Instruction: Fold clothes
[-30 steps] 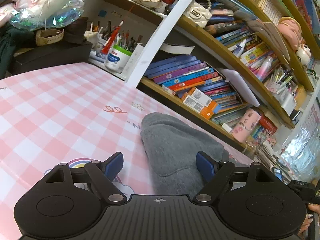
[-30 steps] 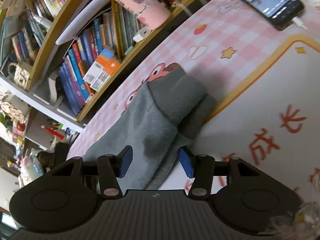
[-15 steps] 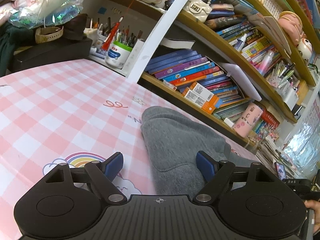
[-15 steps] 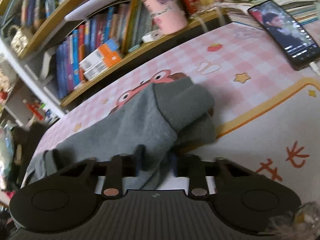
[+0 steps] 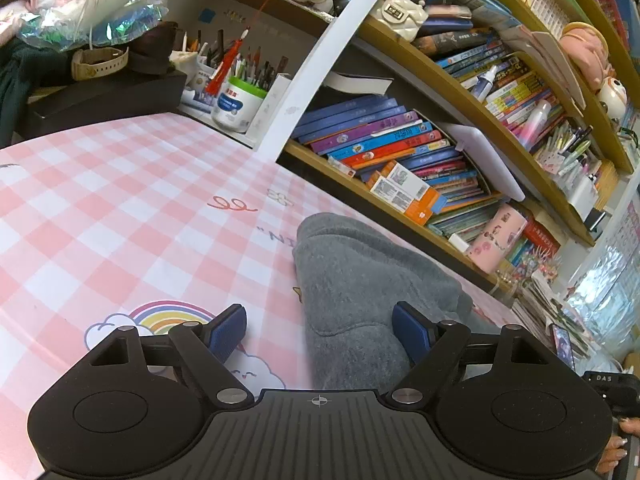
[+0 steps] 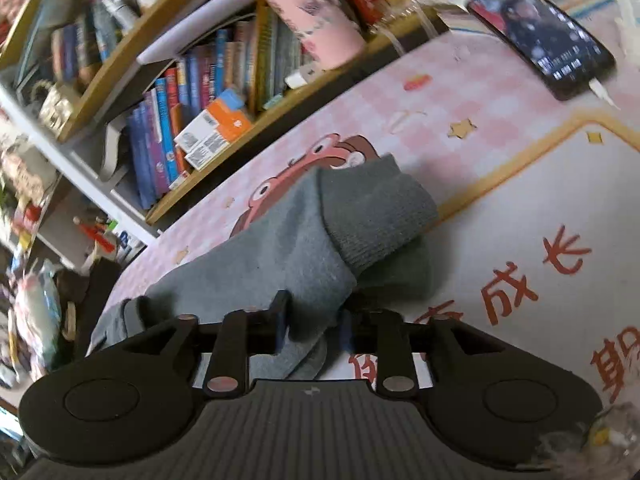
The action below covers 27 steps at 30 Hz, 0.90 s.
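I see the grey garment (image 6: 288, 252) lying bunched on the pink checked table (image 5: 100, 216), its ribbed cuff (image 6: 380, 212) folded over on top, just in front of the bookshelf (image 5: 400, 152). My right hand-held gripper (image 6: 312, 320) has just been opening, with a fold of the grey cloth between its pads. My left hand-held gripper (image 5: 320, 332) stands spread wide, released, the garment's other end between its fingers. A phone (image 6: 540, 36) lies well apart.

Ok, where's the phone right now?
Right wrist view, top right: the phone lies on the pink mat, beyond the grey garment, near the bookshelf.
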Motion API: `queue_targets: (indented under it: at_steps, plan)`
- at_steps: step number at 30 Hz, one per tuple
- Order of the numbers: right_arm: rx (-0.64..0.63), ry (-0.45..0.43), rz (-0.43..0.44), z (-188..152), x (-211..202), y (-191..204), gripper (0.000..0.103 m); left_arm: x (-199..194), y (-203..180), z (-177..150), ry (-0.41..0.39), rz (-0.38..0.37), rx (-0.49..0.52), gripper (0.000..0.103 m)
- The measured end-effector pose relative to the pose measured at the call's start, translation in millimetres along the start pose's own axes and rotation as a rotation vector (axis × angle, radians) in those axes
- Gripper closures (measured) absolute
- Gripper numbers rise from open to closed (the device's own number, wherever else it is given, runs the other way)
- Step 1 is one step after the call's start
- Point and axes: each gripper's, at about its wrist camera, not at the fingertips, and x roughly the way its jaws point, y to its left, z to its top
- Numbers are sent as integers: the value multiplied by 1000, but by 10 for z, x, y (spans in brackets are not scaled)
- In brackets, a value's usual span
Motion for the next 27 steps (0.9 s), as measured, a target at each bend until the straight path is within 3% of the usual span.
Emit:
queue_targets:
  at_steps: [5, 6, 8, 10, 15, 21, 27]
  plan:
    - [22, 5, 10, 43, 65, -8, 63, 6, -4, 4, 6, 1, 5, 21]
    - [18, 5, 9, 51, 82, 1, 66, 6, -5, 3, 6, 1, 6, 21]
    - [6, 9, 6, 55, 107, 0, 81, 6, -8, 2, 6, 1, 7, 21]
    - [-4, 2, 7, 57, 100, -16, 83, 8, -14, 4, 8, 0, 9, 21]
    - [-28, -35, -5, 74, 50, -60, 84, 46, -117, -1, 29, -23, 62, 21]
    - [-84, -83, -45, 123, -33, -19, 84, 123, -210, -37, 64, -71, 68, 21]
    - [-148, -123, -23, 133, -147, 201, 85, 131, -155, -44, 66, -94, 32, 21]
